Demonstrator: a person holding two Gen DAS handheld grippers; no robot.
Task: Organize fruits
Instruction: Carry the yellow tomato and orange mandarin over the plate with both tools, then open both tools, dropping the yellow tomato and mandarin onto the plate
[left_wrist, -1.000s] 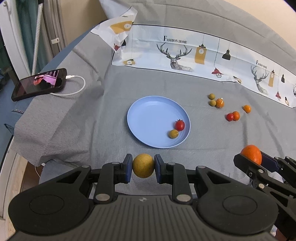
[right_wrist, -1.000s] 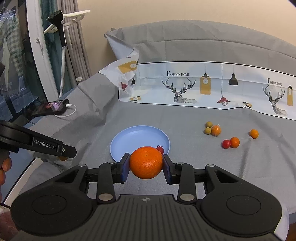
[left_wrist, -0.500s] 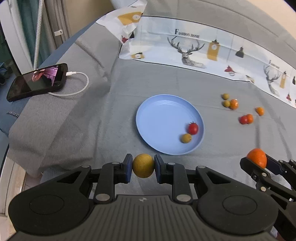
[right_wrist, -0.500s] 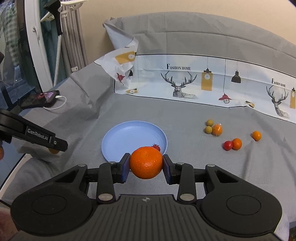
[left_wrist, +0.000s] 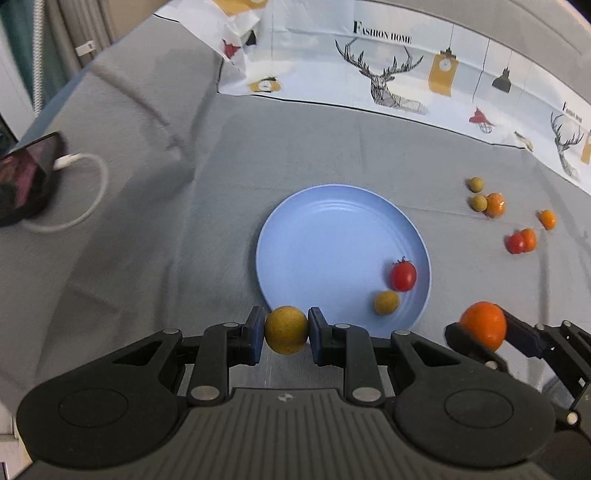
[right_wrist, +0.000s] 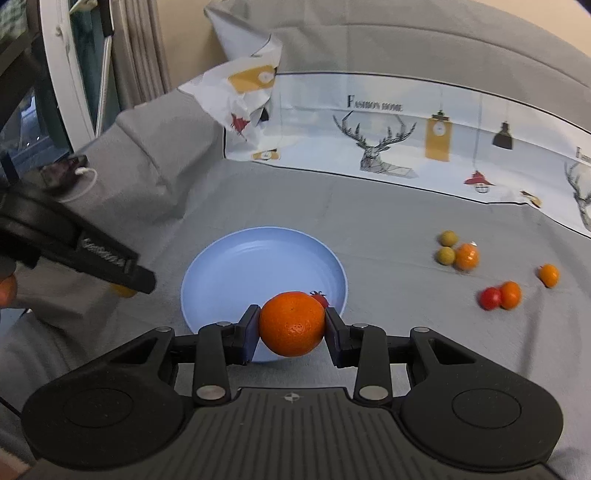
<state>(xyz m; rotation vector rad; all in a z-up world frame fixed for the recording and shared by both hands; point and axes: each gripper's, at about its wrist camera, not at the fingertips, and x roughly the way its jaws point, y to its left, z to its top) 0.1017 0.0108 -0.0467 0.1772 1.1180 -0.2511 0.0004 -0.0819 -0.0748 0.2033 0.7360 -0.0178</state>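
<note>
The left gripper (left_wrist: 286, 334) is clamping a yellow-brown fruit (left_wrist: 286, 334) at the blue plate's (left_wrist: 314, 229) near rim, the right gripper (right_wrist: 291, 324) is pinching an orange (right_wrist: 291, 324) beside it — a tomato (left_wrist: 404, 276) and a small yellow fruit (left_wrist: 386, 303) are lying on the plate.

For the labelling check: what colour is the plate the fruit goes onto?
Light blue, plain, with faint concentric rings. The plate shows best in the left wrist view.

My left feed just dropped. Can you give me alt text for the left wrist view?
The left gripper clamps a round yellow-brown fruit at the near rim of a round light-blue plate holding a red cherry tomato and a small yellow fruit. Right, the right gripper holds an orange mandarin.
</note>
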